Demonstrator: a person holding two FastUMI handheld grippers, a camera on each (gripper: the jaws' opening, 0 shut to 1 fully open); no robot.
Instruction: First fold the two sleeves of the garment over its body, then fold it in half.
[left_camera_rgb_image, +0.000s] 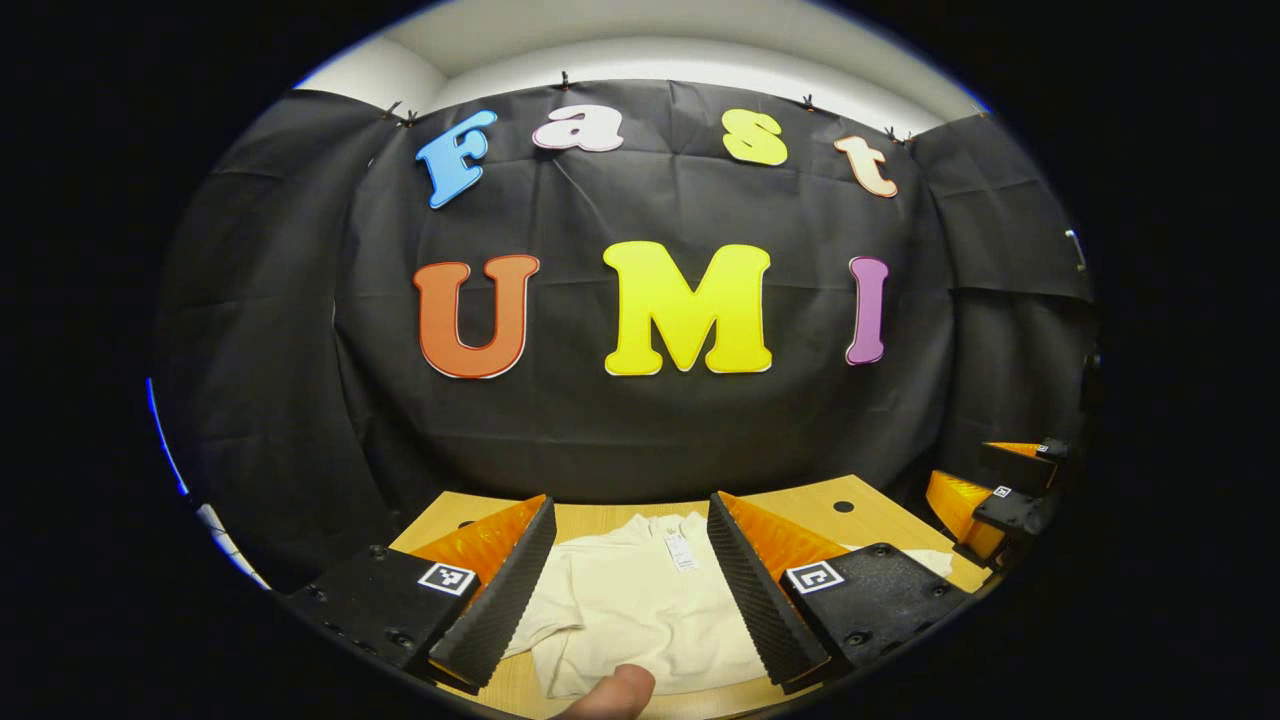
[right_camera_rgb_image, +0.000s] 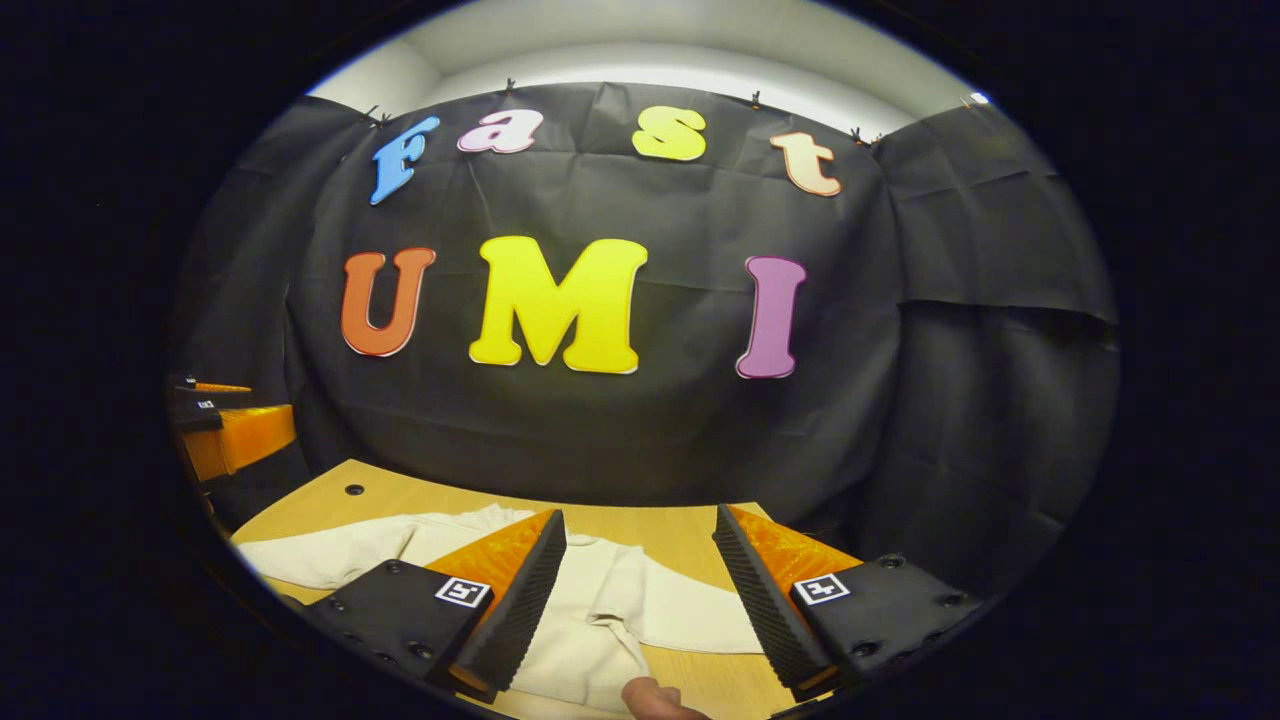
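A cream garment (left_camera_rgb_image: 640, 610) lies flat on the wooden table (left_camera_rgb_image: 800, 505), its collar and label toward the far wall. My left gripper (left_camera_rgb_image: 632, 575) hovers above its middle, open, with nothing between the fingers. In the right gripper view the same cream garment (right_camera_rgb_image: 600, 610) spreads leftward, one sleeve (right_camera_rgb_image: 330, 555) stretched out to the left and another part bunched near the front. My right gripper (right_camera_rgb_image: 640, 590) is open above the garment's right part, holding nothing. The right gripper (left_camera_rgb_image: 1000, 500) also appears at the far right of the left gripper view, and the left gripper (right_camera_rgb_image: 225, 425) at the far left of the right gripper view.
The black cloth wall (left_camera_rgb_image: 640, 420) rises just behind the table's far edge. A small round hole (left_camera_rgb_image: 843, 506) sits in the tabletop near the back. A fingertip (left_camera_rgb_image: 615, 692) shows at the bottom edge, and another fingertip (right_camera_rgb_image: 655, 697) shows in the right gripper view.
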